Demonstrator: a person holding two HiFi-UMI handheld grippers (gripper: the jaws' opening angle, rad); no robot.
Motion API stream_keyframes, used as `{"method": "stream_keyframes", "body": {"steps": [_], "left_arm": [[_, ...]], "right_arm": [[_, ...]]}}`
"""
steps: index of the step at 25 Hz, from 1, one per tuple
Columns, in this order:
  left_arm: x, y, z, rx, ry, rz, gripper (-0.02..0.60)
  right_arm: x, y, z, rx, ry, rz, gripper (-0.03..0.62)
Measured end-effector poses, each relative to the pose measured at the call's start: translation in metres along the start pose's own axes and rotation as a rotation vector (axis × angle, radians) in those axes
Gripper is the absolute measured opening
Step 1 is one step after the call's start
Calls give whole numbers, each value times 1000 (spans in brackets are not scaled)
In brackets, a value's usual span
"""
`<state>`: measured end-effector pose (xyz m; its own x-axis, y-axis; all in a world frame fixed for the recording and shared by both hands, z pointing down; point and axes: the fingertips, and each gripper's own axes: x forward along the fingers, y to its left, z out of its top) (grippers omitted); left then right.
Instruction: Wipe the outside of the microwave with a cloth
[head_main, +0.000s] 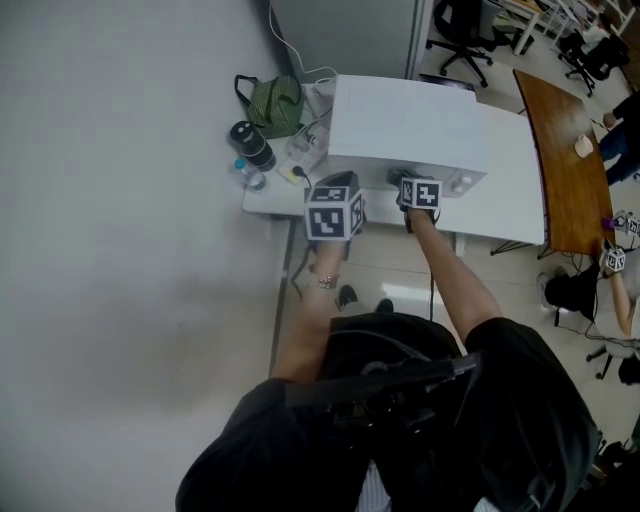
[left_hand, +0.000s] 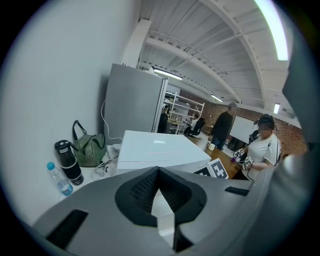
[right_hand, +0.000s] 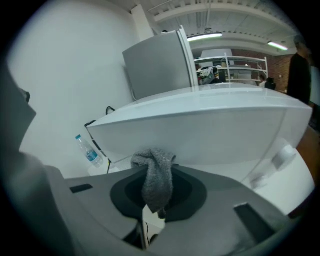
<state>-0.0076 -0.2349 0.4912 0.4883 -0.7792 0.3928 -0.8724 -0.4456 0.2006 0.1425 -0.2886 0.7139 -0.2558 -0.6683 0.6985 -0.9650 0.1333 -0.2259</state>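
The white microwave (head_main: 410, 120) stands on a white table (head_main: 510, 205) against the wall. It also fills the right gripper view (right_hand: 200, 127) and sits beyond the jaws in the left gripper view (left_hand: 155, 147). My right gripper (head_main: 418, 192) (right_hand: 157, 200) is shut on a grey cloth (right_hand: 157, 175), whose bunched top lies at the lower edge of the microwave's front. My left gripper (head_main: 335, 205) (left_hand: 159, 192) hovers just left of it, before the microwave's front left corner, its jaws shut with nothing between them.
Left of the microwave are a green bag (head_main: 275, 103), a black flask (head_main: 252, 145), a small water bottle (head_main: 250, 176) and loose cables. A grey cabinet (head_main: 345, 35) stands behind. A brown table (head_main: 560, 160), office chairs and people are to the right.
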Motion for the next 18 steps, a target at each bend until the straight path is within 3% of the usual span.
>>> {"method": "stream_keyframes", "body": {"steps": [6, 12, 16, 18], "left_arm": [[15, -35, -2, 28, 16, -78, -6], [12, -25, -4, 15, 13, -64, -6], [3, -4, -7, -2, 9, -21, -6], [-2, 9, -8, -11, 5, 8, -6]], "right_arm": [[-31, -82, -10, 78, -10, -133, 37], [-50, -126, -16, 156, -40, -218, 37], [-49, -121, -23, 149, -73, -266, 36], [-33, -76, -26, 107, -98, -188, 35]]}}
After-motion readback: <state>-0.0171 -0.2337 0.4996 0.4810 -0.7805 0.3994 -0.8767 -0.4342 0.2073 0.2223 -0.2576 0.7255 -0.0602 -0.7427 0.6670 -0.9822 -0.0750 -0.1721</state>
